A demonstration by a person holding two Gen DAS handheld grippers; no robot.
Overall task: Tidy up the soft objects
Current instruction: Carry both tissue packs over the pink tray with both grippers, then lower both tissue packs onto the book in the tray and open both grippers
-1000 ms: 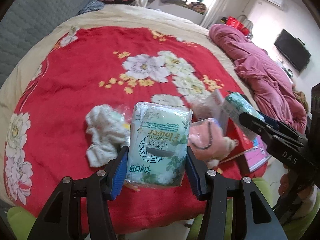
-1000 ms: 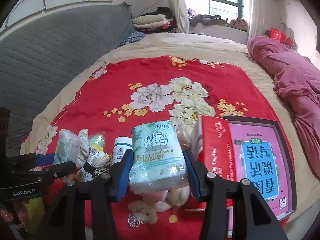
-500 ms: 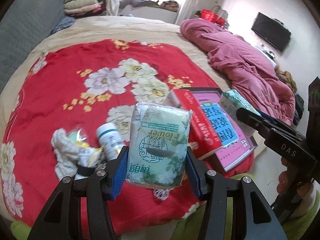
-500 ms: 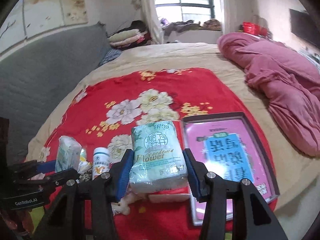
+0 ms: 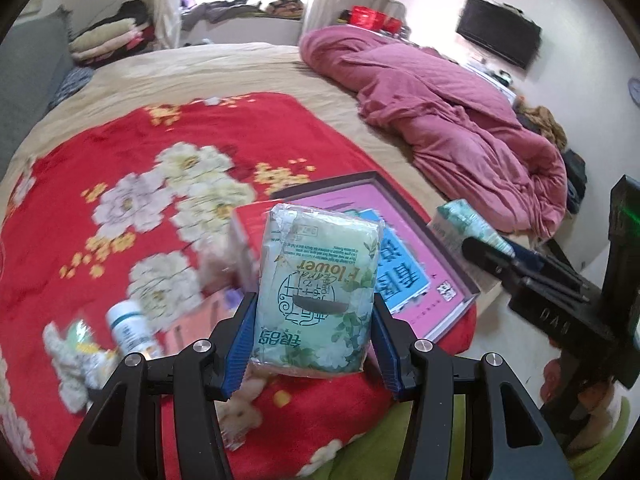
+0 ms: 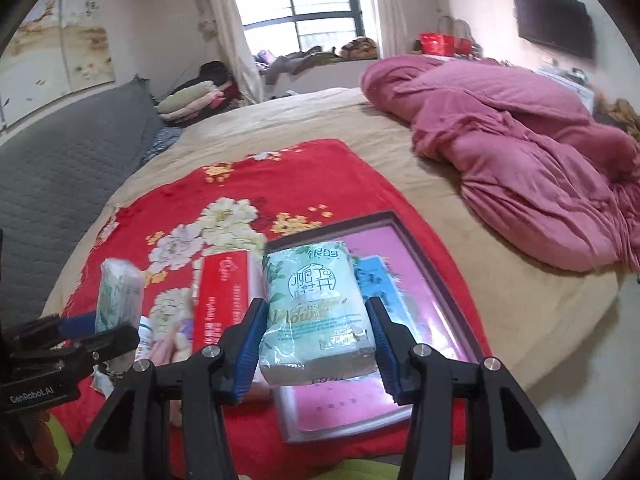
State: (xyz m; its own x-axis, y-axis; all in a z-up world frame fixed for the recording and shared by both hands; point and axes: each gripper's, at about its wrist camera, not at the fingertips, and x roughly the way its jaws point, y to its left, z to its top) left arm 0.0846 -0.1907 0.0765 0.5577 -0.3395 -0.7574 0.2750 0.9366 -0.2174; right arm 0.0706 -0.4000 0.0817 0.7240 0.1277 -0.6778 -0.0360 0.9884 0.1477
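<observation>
Left wrist view: the white bottle (image 5: 130,326) and crumpled cloth (image 5: 70,364) at 8 o'clock are motion-blurred. A plush toy (image 5: 244,412) is largely hidden beneath the gripper fingers. Right wrist view: the pink tray (image 6: 420,280) is partly covered by the held tissue pack (image 6: 316,316); its print is illegible.

green tissue pack (image 5: 316,296): floral wrap, upright, clamped above the red blanket | second tissue pack (image 6: 318,316): pale green, upright, clamped over the pink box

the left gripper (image 5: 312,332) clamps a pale green plastic-wrapped tissue pack (image 5: 316,296) above a red floral blanket (image 5: 120,152); the right gripper (image 5: 486,254) grips another tissue pack (image 5: 460,220) beside a pink shallow box (image 5: 420,280).
</observation>
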